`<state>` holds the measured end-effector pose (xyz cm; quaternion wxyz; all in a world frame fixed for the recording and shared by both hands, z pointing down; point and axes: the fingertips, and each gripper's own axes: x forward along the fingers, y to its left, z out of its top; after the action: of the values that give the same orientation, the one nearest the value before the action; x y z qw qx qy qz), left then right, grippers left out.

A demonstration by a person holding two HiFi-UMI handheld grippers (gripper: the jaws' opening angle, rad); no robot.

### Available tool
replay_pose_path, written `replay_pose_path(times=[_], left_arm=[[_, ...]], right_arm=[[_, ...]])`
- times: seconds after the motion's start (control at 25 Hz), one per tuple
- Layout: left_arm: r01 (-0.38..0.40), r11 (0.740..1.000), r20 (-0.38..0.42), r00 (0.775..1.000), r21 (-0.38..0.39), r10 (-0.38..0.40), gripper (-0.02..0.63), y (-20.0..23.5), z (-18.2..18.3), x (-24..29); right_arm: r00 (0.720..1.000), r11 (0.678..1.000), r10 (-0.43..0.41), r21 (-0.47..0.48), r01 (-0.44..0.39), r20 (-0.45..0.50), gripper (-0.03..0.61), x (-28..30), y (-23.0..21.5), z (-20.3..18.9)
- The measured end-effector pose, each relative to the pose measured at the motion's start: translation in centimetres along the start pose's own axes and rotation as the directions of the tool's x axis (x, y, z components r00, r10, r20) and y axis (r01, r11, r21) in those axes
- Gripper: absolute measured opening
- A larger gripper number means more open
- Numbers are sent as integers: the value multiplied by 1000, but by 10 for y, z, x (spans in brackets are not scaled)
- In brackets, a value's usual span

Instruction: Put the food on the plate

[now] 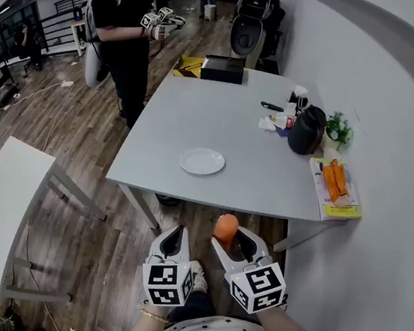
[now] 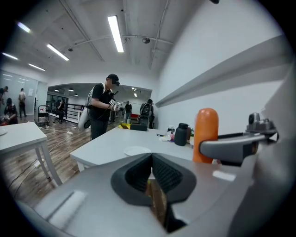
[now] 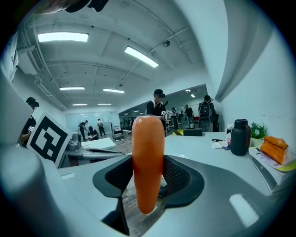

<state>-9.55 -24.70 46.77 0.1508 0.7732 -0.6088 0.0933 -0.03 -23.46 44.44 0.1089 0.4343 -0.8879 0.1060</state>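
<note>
Clamping an orange carrot upright, the right gripper hovers short of the white plate; left gripper's jaws meet.

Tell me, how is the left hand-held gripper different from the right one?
The right hand-held gripper clamps an orange carrot that stands upright, while the left hand-held gripper holds nothing. The right one's jaws stand apart round the carrot, while the left one's jaws are closed together. Both are grey and are held low, short of the near edge of the table.
</note>
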Motion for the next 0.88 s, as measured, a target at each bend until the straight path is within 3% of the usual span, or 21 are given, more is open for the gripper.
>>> replay_pose_path(times=[0.28, 0.4, 0.52, 0.64, 0.76, 0.88], left_arm=[[22, 1000, -12, 1000, -5, -22, 8, 38, 25, 88], [27, 999, -37, 999, -17, -28, 8, 51, 27, 119], [34, 999, -63, 997, -34, -36, 8, 63, 25, 143], [31, 999, -86, 996, -42, -34, 8, 75, 22, 160], [17, 998, -107, 994, -56, -23, 8, 89, 18, 173], [0, 998, -127, 992, -70, -9, 8, 101, 13, 181]], right_arm=[[995, 998, 31, -43, -35, -93, 202, 96, -54, 19], [983, 991, 37, -120, -59, -178, 202, 140, -82, 21], [955, 967, 34, -233, -107, -296, 202, 185, -109, 17], [894, 901, 12, -383, -204, -447, 201, 232, -131, 5], [810, 790, -37, -514, -335, -585, 199, 278, -141, -10], [726, 674, -75, -571, -468, -684, 199, 313, -140, -31]])
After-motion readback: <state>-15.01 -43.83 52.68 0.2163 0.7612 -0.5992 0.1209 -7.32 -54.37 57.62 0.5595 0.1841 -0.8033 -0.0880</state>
